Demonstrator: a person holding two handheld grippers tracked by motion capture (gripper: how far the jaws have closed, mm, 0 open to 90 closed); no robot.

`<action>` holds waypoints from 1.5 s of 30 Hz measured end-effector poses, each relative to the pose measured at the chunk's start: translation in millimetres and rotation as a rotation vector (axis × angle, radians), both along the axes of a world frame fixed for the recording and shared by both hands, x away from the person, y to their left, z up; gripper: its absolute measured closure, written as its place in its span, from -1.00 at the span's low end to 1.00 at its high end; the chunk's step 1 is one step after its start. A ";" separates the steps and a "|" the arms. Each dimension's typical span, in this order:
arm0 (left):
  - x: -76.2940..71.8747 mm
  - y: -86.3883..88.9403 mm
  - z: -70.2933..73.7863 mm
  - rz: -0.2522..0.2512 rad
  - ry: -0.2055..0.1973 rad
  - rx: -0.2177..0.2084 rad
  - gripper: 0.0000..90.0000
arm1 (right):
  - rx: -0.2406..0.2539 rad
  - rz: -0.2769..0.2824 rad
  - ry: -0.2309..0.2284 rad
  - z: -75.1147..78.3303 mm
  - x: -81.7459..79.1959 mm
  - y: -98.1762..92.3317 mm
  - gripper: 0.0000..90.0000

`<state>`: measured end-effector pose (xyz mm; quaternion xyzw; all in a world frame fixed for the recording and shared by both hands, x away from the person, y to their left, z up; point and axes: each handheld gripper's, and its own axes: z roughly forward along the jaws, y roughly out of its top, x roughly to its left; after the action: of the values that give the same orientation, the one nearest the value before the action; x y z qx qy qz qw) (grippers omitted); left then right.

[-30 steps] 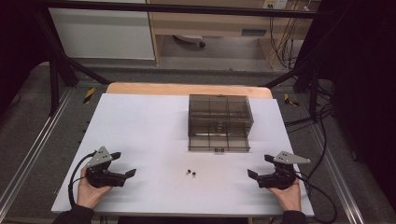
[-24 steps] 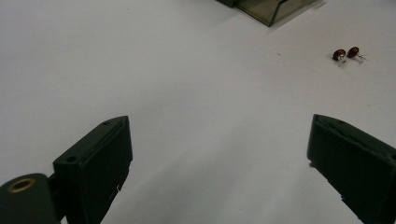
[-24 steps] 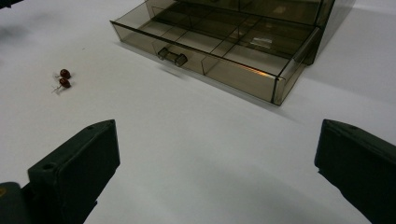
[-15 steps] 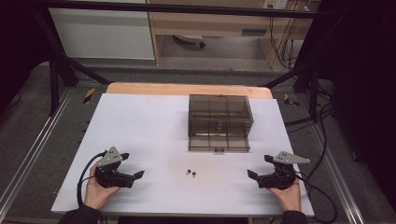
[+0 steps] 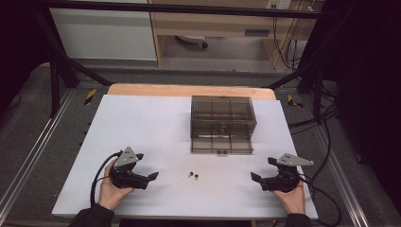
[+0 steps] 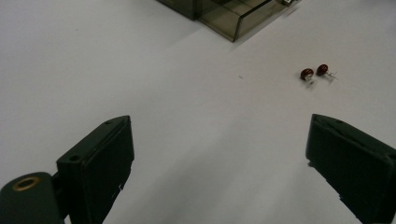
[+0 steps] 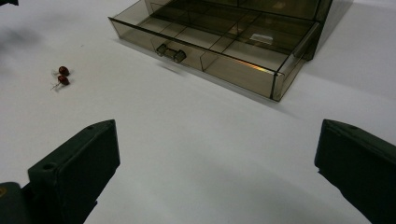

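We note the left claw [image 5: 152,177] has advanced toward the two small red components [image 5: 193,175] lying loose on the counter [image 5: 142,123]; both it and the right claw [image 5: 254,178] stand spread, the drawer [image 7: 219,49] already open.

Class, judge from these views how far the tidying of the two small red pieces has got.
Done: the drawer of the smoky box stands pulled out. In hand: nothing; the left gripper and right gripper are open, near the table. Left: both red pieces lie unpicked.
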<state>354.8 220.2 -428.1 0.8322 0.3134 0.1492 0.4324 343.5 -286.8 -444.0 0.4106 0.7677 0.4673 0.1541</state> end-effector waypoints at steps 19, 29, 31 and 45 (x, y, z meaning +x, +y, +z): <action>6.0 -58.2 1.1 -0.068 0.017 0.027 -0.78 | -0.010 0.004 0.010 -0.6 0.4 0.9 -0.98; 7.7 -78.9 -2.8 -0.092 0.051 0.034 -0.64 | -0.013 0.001 0.010 -0.6 0.0 0.8 -0.98; 8.0 -82.4 -4.1 -0.096 0.059 0.037 -0.61 | -0.014 0.001 0.010 -0.6 -0.1 0.8 -0.98; 8.0 -108.6 -9.4 -0.119 0.094 0.048 -0.07 | -0.020 0.003 0.015 -0.8 -0.1 1.0 -0.98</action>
<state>362.9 111.5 -437.5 0.8657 0.2796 0.0915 0.4051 343.3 -285.8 -444.8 0.4116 0.7739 0.4567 0.1517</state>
